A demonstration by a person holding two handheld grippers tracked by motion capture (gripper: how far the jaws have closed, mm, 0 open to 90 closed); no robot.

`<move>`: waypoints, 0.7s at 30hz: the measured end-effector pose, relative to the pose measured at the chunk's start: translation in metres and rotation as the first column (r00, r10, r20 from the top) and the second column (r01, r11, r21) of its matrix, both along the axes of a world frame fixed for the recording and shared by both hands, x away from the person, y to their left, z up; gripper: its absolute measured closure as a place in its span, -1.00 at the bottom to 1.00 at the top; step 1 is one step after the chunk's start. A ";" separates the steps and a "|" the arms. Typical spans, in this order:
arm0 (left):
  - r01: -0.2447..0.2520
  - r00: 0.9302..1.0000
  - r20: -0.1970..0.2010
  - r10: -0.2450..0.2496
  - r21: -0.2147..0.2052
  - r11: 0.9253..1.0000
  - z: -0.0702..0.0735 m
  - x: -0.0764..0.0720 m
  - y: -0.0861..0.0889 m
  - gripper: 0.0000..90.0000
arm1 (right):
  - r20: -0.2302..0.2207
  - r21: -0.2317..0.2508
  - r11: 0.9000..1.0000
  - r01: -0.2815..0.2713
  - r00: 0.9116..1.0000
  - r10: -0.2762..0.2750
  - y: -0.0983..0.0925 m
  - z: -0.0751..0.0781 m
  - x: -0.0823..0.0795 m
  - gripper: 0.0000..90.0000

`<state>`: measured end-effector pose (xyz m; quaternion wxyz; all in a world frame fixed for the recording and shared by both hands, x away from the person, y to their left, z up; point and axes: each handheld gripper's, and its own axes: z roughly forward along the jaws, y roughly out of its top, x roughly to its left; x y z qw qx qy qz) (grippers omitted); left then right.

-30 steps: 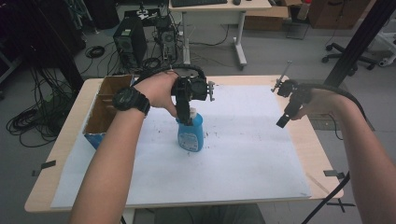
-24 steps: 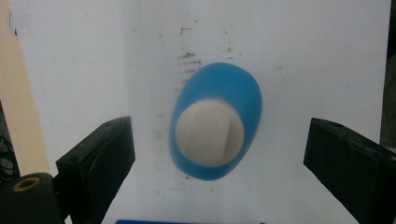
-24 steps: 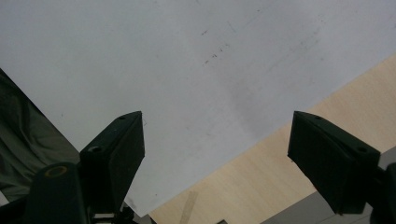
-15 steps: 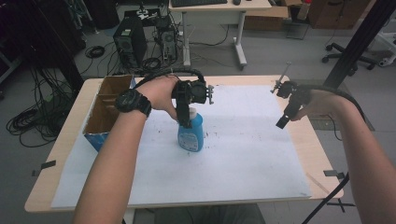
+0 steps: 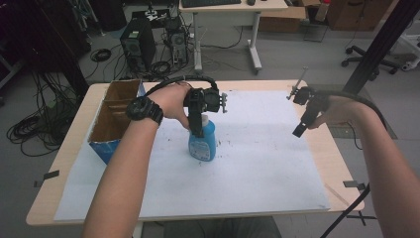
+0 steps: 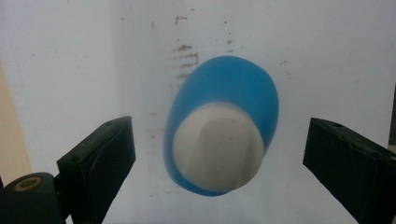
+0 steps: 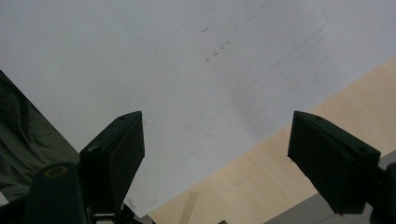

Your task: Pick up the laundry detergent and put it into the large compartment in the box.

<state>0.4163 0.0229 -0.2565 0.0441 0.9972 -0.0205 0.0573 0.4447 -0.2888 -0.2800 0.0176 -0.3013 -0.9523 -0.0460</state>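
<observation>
Grey floor runs behind the worktop (image 5: pixel 74 148), with a computer tower (image 5: pixel 138 47), loose cables (image 5: pixel 29 129), a second desk (image 5: pixel 233 7) and an office chair (image 5: pixel 376 52) farther back. On the pale wooden worktop lies a large white sheet (image 5: pixel 257 163), marked here and there with small dark smudges. An open cardboard box (image 5: pixel 116 116) sits at the worktop's left end, just beside the sheet's edge. Strips of tape (image 5: pixel 47 176) mark the worktop near its corners.

Left of the sheet's middle stands a blue bottle (image 5: pixel 202 141), upright, its long axis vertical and its white cap (image 6: pixel 218 147) pointing up. In the left gripper view the camera looks almost straight down that axis: the cap is in front and the blue body widens behind it, leaning slightly toward the top right of that view.

Above the bottle the left claw (image 5: pixel 197 126) points down, its jaws apart on either side of the cap, with clear gaps and no contact.

Well apart, near the sheet's far right edge, the right claw (image 5: pixel 299 129) hangs over the sheet with its jaws wide apart and nothing between them; the right gripper view shows bare sheet and a strip of wood beneath.
</observation>
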 end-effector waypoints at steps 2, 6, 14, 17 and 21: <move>0.001 1.000 -0.001 -0.001 0.001 1.000 -0.002 0.000 0.000 -0.79 | 0.000 0.001 1.000 -0.001 1.000 0.001 0.000 -0.001 0.000 -0.59; -0.001 1.000 -0.008 0.001 -0.001 1.000 -0.005 0.001 0.001 -0.79 | -0.002 -0.003 1.000 -0.002 1.000 0.002 0.000 -0.003 0.001 -0.59; 0.004 1.000 -0.009 -0.004 0.015 1.000 -0.011 0.003 -0.002 -0.79 | -0.007 -0.003 1.000 -0.007 1.000 0.007 0.001 -0.006 0.002 -0.59; 0.007 1.000 -0.009 -0.007 0.019 1.000 -0.013 0.004 -0.003 -0.78 | -0.006 -0.001 1.000 -0.006 1.000 0.006 0.000 -0.006 0.002 -0.59; 0.013 1.000 -0.008 -0.012 0.026 1.000 -0.016 0.005 -0.004 -0.78 | -0.007 -0.002 1.000 -0.004 1.000 0.004 0.000 -0.006 0.002 -0.59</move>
